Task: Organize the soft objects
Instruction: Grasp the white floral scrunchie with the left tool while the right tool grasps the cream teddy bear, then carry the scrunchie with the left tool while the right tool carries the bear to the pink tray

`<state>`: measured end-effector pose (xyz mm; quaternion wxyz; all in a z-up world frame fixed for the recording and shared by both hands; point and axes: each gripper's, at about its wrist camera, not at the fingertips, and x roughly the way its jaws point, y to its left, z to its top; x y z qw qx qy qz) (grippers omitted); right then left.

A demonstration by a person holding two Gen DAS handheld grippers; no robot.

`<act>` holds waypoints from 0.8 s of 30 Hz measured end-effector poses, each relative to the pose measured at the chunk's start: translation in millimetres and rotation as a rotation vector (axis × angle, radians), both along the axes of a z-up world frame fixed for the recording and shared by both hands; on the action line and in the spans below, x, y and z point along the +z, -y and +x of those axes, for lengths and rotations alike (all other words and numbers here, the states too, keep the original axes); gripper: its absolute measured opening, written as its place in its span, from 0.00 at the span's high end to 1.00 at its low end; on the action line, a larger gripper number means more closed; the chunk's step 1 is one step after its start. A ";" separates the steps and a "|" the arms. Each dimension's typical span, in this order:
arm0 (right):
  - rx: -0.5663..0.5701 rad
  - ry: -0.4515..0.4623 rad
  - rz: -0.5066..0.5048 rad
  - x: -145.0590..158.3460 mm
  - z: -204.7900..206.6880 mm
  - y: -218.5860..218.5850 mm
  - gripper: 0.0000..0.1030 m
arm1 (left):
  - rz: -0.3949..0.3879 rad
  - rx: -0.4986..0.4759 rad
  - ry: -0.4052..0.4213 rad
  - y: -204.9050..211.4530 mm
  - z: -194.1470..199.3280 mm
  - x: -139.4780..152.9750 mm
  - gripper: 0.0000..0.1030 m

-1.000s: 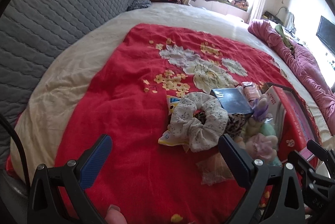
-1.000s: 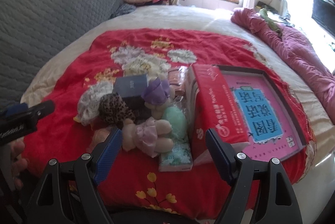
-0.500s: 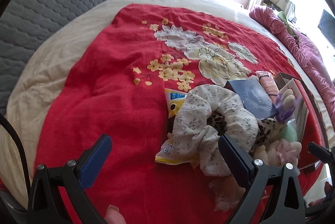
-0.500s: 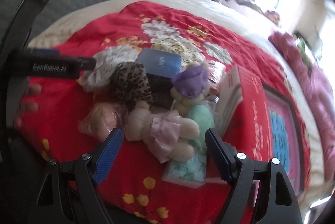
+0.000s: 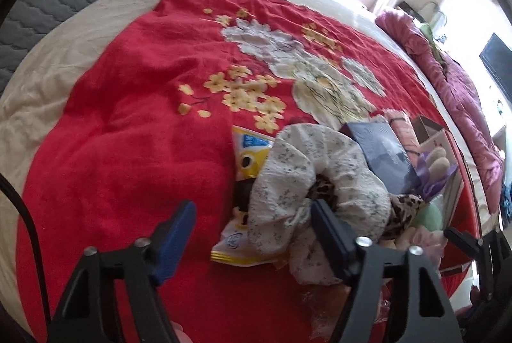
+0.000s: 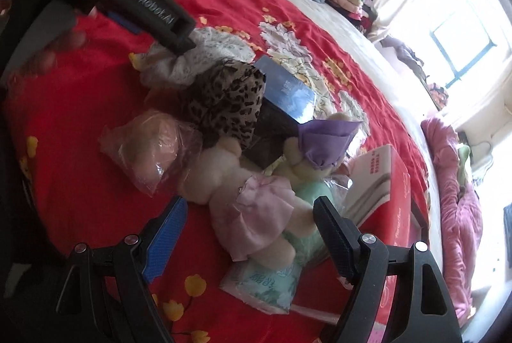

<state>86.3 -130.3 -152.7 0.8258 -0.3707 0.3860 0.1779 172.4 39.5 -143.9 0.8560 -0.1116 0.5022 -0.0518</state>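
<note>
Left wrist view. The left gripper [image 5: 252, 234] is seen with its jaws apart; they have just been closing, and nothing is yet pressed between the pads. A white floral scrunchie [image 5: 320, 183] lies just ahead and toward the right finger, whose tip appears to reach its near edge; whether it touches cannot be told. The item is judged very light, soft and compressible, with no slip risk; a pinch across the gathered fabric of the ring is judged the best hold, rather than through its centre hole. A yellow snack packet [image 5: 249, 160] lies partly beneath it and could be caught along with it. A leopard-print scrunchie [image 5: 403, 208] sits beyond the right finger, and a dark blue box [image 5: 384, 154] further ahead.

Right wrist view. The right gripper [image 6: 249, 231] is held wide open and empty. Straight ahead, between the fingers, lies a cream plush bear in a pink dress [image 6: 252, 208]; light, squashy, best taken across the torso. Touching it, toward the right finger, lies a second bear with a purple hat [image 6: 320, 147]. A bagged pink plush [image 6: 150, 147] lies ahead to the left; its film is judged slippery. A tissue pack [image 6: 265, 282] rests nearest, under the bears. All rest on a red blanket [image 6: 80, 183].
</note>
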 end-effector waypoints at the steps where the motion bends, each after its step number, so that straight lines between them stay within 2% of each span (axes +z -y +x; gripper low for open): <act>1: 0.010 -0.002 -0.003 -1.8 1.0 -0.6 0.20 | 0.003 -0.013 0.000 2.6 0.5 -0.8 0.43; 3: 0.031 0.006 -0.028 -6.3 3.1 -2.5 0.20 | -0.011 -0.041 -0.006 7.4 1.9 -2.8 0.57; 6: 0.071 0.009 -0.074 -13.0 4.2 -4.9 0.21 | -0.009 -0.054 -0.007 11.3 0.1 -4.3 0.60; 10: 0.115 0.007 -0.167 -23.9 8.1 -8.1 0.34 | -0.009 -0.072 0.010 12.1 -4.2 -2.4 0.71; 13: 0.133 -0.021 -0.156 -25.4 13.5 -7.6 0.41 | -0.041 -0.067 0.007 6.7 -5.3 -0.6 0.77; 14: 0.143 -0.017 -0.153 -24.7 14.7 -7.8 0.43 | -0.049 -0.066 0.009 5.2 -5.7 0.3 0.78; 15: 0.147 -0.016 -0.147 -23.3 14.5 -7.7 0.50 | -0.061 -0.065 0.011 3.3 -6.4 1.3 0.80; 19: 0.160 0.016 -0.137 -16.3 9.5 -7.1 0.59 | -0.085 -0.058 0.013 -3.1 -9.4 3.2 0.84; 24: 0.080 -0.005 0.047 7.8 0.4 7.5 0.62 | -0.073 -0.056 0.016 -5.4 -14.9 6.6 0.88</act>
